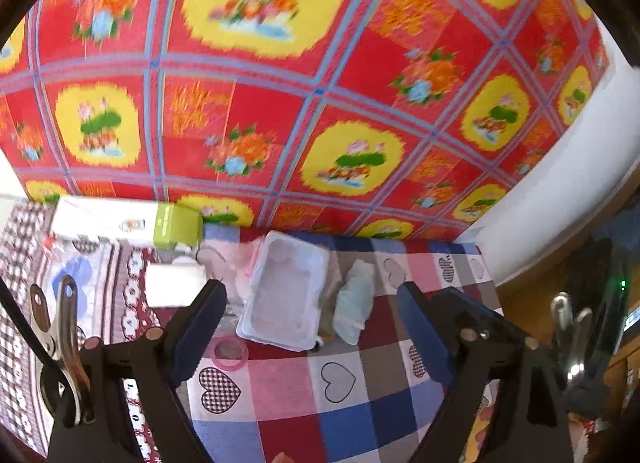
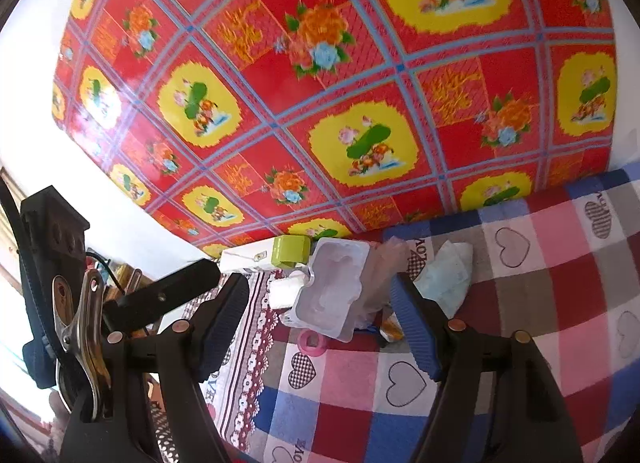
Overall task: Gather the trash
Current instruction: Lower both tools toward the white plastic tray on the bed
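Left claw (image 1: 312,303) wide open, empty, tray (image 1: 286,291) ahead between fingers, untouched. Right claw (image 2: 320,311) open, empty, near same tray (image 2: 332,291). Judgement: pinch tray rim, avoid tissue (image 1: 354,299) beside it, pink ring (image 1: 229,351) in front. Surface: checked heart cloth (image 1: 348,415), likely bed. Red floral sheet (image 1: 280,63) covers wall behind; green box (image 1: 178,226) at back.

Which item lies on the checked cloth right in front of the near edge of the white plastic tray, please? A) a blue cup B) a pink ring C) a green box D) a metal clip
B: a pink ring lies flat on the checked cloth at the near edge of the white plastic tray; the right wrist view shows the same.
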`<state>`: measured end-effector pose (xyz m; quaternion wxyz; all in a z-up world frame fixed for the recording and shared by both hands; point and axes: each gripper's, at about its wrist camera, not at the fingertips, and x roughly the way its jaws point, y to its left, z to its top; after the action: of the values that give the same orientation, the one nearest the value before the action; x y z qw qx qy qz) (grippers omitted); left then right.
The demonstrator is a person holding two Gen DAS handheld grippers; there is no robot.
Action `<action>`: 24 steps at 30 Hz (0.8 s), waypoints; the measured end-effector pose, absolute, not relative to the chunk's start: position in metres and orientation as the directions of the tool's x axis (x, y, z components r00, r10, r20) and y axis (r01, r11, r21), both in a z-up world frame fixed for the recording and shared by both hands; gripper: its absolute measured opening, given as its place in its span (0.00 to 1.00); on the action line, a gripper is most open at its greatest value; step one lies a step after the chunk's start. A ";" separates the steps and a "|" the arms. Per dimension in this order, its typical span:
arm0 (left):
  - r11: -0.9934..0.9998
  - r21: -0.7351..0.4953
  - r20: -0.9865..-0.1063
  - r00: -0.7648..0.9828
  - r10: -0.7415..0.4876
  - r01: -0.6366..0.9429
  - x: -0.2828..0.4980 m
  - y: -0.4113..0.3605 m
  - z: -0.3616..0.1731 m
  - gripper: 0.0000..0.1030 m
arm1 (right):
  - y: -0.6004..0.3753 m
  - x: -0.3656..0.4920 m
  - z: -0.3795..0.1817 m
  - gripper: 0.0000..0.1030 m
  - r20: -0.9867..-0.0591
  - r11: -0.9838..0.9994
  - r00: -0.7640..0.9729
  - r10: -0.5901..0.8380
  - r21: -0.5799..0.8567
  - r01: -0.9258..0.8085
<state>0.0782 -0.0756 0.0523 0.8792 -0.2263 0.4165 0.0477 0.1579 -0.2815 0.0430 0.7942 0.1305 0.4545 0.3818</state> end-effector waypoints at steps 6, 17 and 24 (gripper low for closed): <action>0.879 -0.377 -0.792 0.594 -0.142 -0.292 0.083 -0.060 0.008 0.81 | -0.259 0.169 0.008 0.72 -0.686 0.721 0.273 0.674 0.529 -0.448; 0.877 -0.396 -0.818 0.539 -0.202 -0.272 0.093 -0.041 -0.033 0.75 | -0.233 0.177 -0.022 0.72 -0.722 0.744 0.245 0.647 0.527 -0.412; 0.879 -0.386 -0.846 0.489 -0.214 -0.282 0.101 -0.041 -0.056 0.62 | -0.208 0.190 -0.049 0.69 -0.774 0.770 0.193 0.603 0.501 -0.396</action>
<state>0.1014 -0.0409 -0.0559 0.8272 -0.2455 0.5050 0.0204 0.1905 -0.2085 -0.0491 0.7665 0.0947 0.5453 0.3258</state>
